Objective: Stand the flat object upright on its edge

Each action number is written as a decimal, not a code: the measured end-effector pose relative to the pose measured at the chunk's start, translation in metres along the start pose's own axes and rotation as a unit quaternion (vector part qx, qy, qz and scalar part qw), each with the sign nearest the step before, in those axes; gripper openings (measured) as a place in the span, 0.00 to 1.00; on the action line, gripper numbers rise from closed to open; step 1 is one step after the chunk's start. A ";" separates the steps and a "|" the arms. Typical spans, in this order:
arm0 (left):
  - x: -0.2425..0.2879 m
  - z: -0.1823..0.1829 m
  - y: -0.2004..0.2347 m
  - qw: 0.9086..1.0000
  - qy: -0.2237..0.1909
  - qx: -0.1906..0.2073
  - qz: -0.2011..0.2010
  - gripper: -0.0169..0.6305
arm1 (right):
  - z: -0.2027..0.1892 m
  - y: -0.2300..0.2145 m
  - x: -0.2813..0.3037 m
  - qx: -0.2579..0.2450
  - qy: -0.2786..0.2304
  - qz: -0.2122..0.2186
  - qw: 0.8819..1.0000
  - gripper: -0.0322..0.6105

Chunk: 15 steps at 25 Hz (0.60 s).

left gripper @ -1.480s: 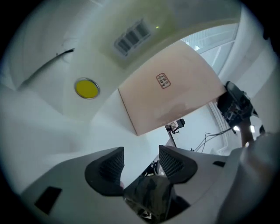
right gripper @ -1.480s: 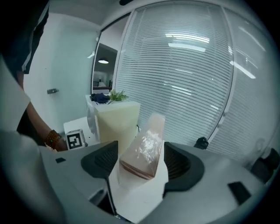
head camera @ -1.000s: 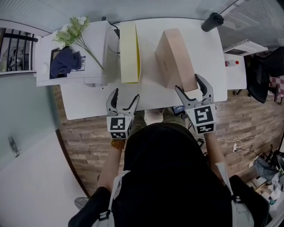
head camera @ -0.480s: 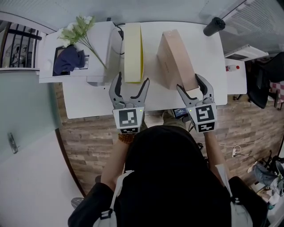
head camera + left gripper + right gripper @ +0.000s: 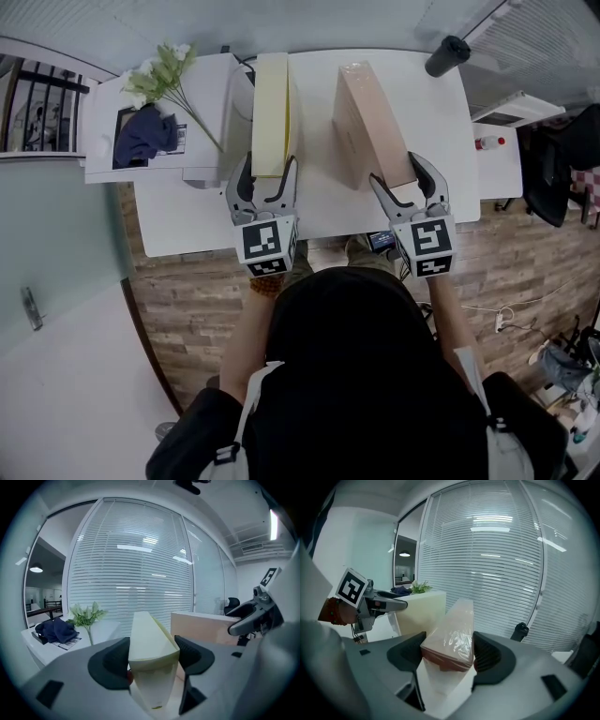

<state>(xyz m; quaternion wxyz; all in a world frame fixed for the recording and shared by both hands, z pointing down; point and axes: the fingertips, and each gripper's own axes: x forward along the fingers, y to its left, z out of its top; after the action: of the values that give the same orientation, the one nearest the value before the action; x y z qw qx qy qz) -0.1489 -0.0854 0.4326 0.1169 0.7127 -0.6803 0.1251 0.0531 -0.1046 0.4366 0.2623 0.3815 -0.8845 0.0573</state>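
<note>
Boxes, two, clamped: yellow box (image 5: 272, 108), left claw (image 5: 269, 164) just closing; tan box (image 5: 370, 122), right claw (image 5: 397, 170).

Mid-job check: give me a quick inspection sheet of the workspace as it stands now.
Surface: white table, no damage seen.
Job's things: yellow box and tan box, both on edge, side by side, apart.
Clutter: flowers and blue cloth on the side unit; black cylinder at far corner.
Grippers: left gripper has just been closing, pads on yellow box's near end; right gripper shut on tan box.
Cables: black cable at table's far edge.
Surroundings: wood floor, window blinds.
</note>
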 end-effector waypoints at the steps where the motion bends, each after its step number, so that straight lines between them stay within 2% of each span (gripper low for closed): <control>1: 0.001 0.000 0.000 1.000 -0.001 -0.002 0.003 0.49 | 0.001 -0.003 0.002 0.002 -0.003 -0.005 1.000 0.52; 6: 0.010 0.005 -0.022 1.000 -0.003 0.009 0.013 0.49 | -0.004 -0.019 0.015 0.009 -0.006 -0.034 0.999 0.52; 10: 0.015 0.006 -0.034 1.000 -0.013 0.018 0.011 0.51 | -0.004 -0.022 0.020 -0.003 -0.002 -0.022 1.000 0.53; 12: 0.010 0.008 -0.039 0.999 -0.024 0.022 -0.012 0.51 | -0.004 -0.021 0.019 -0.019 -0.008 -0.005 1.000 0.53; 15: -0.007 0.013 -0.042 0.996 -0.062 0.036 -0.057 0.55 | -0.003 -0.018 0.007 -0.040 -0.059 0.037 0.997 0.53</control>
<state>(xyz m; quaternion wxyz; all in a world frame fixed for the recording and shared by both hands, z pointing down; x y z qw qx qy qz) -0.1071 -0.0816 0.4185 0.0557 0.7605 -0.6394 0.0983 0.0629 -0.1210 0.4410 0.2225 0.3408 -0.9134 0.0088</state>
